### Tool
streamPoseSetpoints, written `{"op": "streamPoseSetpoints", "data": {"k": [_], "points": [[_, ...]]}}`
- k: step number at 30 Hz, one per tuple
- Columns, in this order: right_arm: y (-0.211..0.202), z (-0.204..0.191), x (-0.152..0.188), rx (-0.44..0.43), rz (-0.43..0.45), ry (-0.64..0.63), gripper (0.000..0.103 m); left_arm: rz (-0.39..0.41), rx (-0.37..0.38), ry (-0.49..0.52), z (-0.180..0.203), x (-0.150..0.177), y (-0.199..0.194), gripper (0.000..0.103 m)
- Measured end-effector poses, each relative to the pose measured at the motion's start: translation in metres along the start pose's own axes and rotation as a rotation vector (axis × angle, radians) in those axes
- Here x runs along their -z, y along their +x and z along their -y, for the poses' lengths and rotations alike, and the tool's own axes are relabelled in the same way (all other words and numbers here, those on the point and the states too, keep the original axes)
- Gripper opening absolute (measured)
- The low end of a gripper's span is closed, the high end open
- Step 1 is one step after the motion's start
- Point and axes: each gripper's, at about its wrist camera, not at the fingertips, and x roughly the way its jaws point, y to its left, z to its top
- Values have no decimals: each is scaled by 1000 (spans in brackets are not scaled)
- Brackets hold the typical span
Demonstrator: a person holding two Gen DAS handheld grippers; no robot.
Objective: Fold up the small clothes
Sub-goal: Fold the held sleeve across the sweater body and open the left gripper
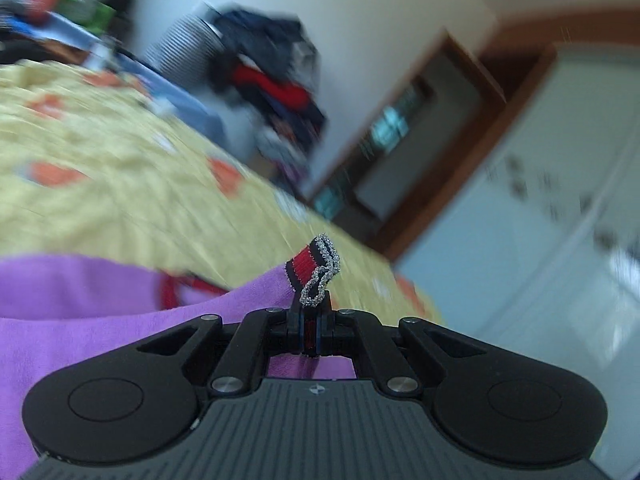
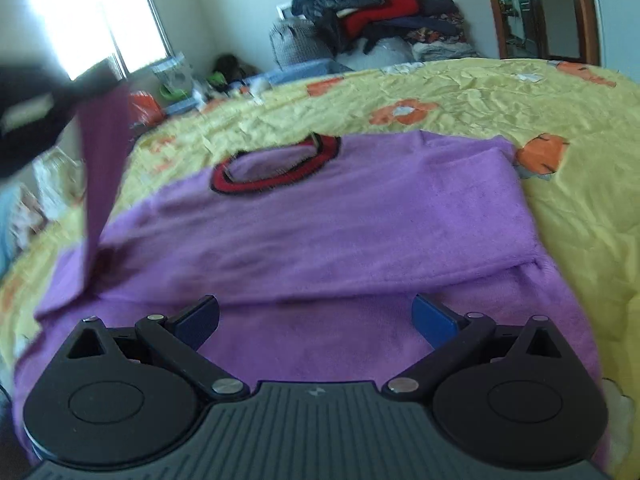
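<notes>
1. Purple sweater (image 2: pixel 320 216) lies flat on the yellow bed (image 2: pixel 520 92), collar toward the frame's top.
2. Left gripper (image 1: pixel 311 334) pinches the striped cuff (image 1: pixel 316 276), sleeve lifted at upper left (blurred).
3. Right gripper (image 2: pixel 316 318) hovers spread over the hem, nearer the body.

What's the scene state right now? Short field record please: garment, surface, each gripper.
garment: purple fleece sweater with red-and-black collar, lying flat, one sleeve already folded across the body
surface: yellow bedspread with orange flowers
left gripper: fingers shut on the red-and-black striped sleeve cuff, sleeve lifted off the bed
right gripper: fingers open, over the sweater's lower part, holding nothing
background: heap of dark clothes by the wall
</notes>
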Motion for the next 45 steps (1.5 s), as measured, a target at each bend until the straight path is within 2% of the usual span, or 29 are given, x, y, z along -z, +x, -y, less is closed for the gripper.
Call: {"op": "streamPoseSetpoints", "data": {"k": [4, 9, 16, 19, 24, 25, 26, 27, 29, 31, 32, 35, 37, 38, 39, 40, 41, 43, 44, 45], "points": [[-9, -2, 7, 33, -13, -15, 103, -126, 24, 63, 24, 34, 54, 4], [-16, 7, 12, 24, 3, 1, 103, -210, 35, 102, 34, 57, 98, 4], [-17, 17, 13, 32, 41, 50, 103, -276, 86, 70, 39, 59, 118, 4], [-20, 16, 14, 46, 45, 49, 103, -339, 147, 81, 46, 61, 124, 4], [-30, 22, 17, 58, 33, 68, 103, -439, 154, 84, 40, 75, 146, 5], [-33, 25, 17, 54, 31, 84, 103, -473, 191, 77, 38, 79, 151, 6], [-36, 29, 18, 59, 29, 97, 103, -502, 200, 68, 37, 83, 155, 19], [-40, 32, 18, 67, 28, 106, 103, -506, 171, 71, 37, 86, 158, 49], [-47, 39, 17, 64, 31, 139, 103, -439, 106, 42, 31, 82, 147, 86], [-54, 48, 14, 9, 54, 165, 103, -338, 139, -19, 19, 71, 117, 91], [-54, 53, 10, -18, 65, 171, 103, -313, 125, -31, 12, 64, 101, 94], [-45, 62, -8, -42, 88, 136, 103, -233, 7, 6, -13, 44, 45, 100], [-31, 70, -22, -62, 91, 143, 103, -198, -107, 52, -37, 35, 12, 102], [-24, 73, -30, -70, 88, 144, 94, -194, -166, 70, -51, 32, -1, 102], [-16, 72, -38, -89, 81, 128, 79, -183, -224, 66, -67, 30, -12, 102], [-7, 68, -45, -106, 68, 94, 72, -177, -272, 45, -83, 28, -21, 102], [2, 61, -51, -101, 47, 44, 59, -179, -304, 19, -99, 26, -28, 102], [19, 42, -56, -86, 3, -75, 47, -201, -360, -16, -128, 29, -31, 101], [30, 35, -56, -71, -31, -139, 46, -217, -408, -17, -139, 32, -30, 94], [37, 27, -54, -10, -48, -206, 39, -211, -447, 19, -144, 35, -29, 95]]}}
